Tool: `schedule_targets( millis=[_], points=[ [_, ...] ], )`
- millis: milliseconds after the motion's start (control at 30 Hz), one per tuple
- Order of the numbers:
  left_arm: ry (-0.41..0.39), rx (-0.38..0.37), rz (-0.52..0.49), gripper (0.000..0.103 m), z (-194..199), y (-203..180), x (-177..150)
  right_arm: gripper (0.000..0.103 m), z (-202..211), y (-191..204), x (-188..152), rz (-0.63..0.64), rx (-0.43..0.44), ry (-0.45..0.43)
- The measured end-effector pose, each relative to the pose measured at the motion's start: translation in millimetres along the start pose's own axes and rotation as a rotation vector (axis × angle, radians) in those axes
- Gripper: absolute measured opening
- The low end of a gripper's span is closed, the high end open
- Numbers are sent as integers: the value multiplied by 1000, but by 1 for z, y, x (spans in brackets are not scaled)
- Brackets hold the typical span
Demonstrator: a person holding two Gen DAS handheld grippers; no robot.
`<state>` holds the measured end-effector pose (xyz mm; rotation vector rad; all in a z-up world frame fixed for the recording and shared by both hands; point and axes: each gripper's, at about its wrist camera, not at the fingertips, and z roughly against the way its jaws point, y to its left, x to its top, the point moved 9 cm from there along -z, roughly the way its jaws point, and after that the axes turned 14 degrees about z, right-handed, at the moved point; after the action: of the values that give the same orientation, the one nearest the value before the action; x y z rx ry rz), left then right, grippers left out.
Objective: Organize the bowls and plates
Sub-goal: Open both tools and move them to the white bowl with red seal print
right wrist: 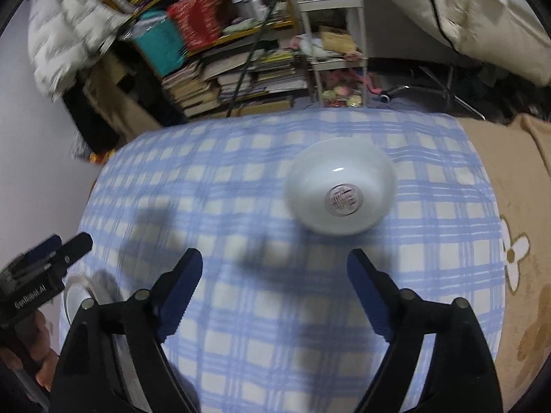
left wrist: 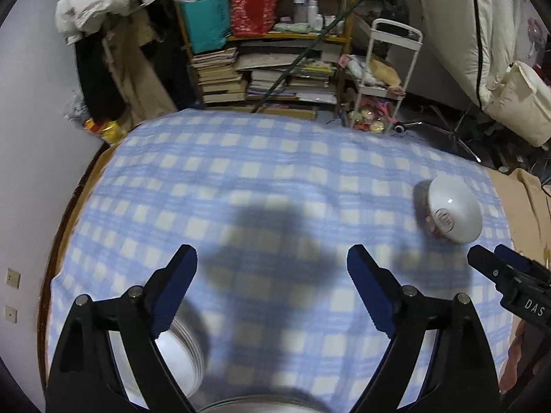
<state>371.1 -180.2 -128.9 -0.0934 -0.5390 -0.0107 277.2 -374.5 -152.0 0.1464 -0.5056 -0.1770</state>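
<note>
A white bowl point(right wrist: 341, 189) with a red round mark inside sits on the blue checked cloth point(right wrist: 241, 309); it also shows in the left wrist view point(left wrist: 451, 210) at the right. My right gripper point(right wrist: 275, 292) is open and empty, a little short of the bowl. My left gripper point(left wrist: 272, 289) is open and empty over the cloth point(left wrist: 241, 179). A stack of white plates point(left wrist: 179, 354) lies under its left finger, blurred. The same stack point(right wrist: 79, 296) shows at the left of the right wrist view. The right gripper point(left wrist: 496, 265) shows at the right edge of the left wrist view, the left gripper point(right wrist: 69, 244) at the left edge of the right one.
A rounded metal rim point(left wrist: 261, 406) shows at the bottom edge. Behind the table stand a shelf of books and bags point(left wrist: 261, 51) and a white trolley point(left wrist: 382, 79). A beige cloth with a flower print point(right wrist: 516, 258) lies at the table's right.
</note>
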Motion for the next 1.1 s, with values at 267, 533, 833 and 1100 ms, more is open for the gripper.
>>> schedule_targets(
  millis=[267, 533, 833, 1100],
  points=[
    [18, -13, -7, 88, -31, -58, 19, 92, -10, -59, 14, -133, 58, -3],
    [55, -73, -75, 88, -52, -106, 29, 92, -25, -95, 26, -123, 10, 7],
    [107, -137, -85, 88, -76, -144, 23, 92, -52, -115, 19, -145, 5, 44],
    [192, -140, -131, 83, -111, -173, -6, 54, -80, -120, 7, -178, 38, 121]
  ],
)
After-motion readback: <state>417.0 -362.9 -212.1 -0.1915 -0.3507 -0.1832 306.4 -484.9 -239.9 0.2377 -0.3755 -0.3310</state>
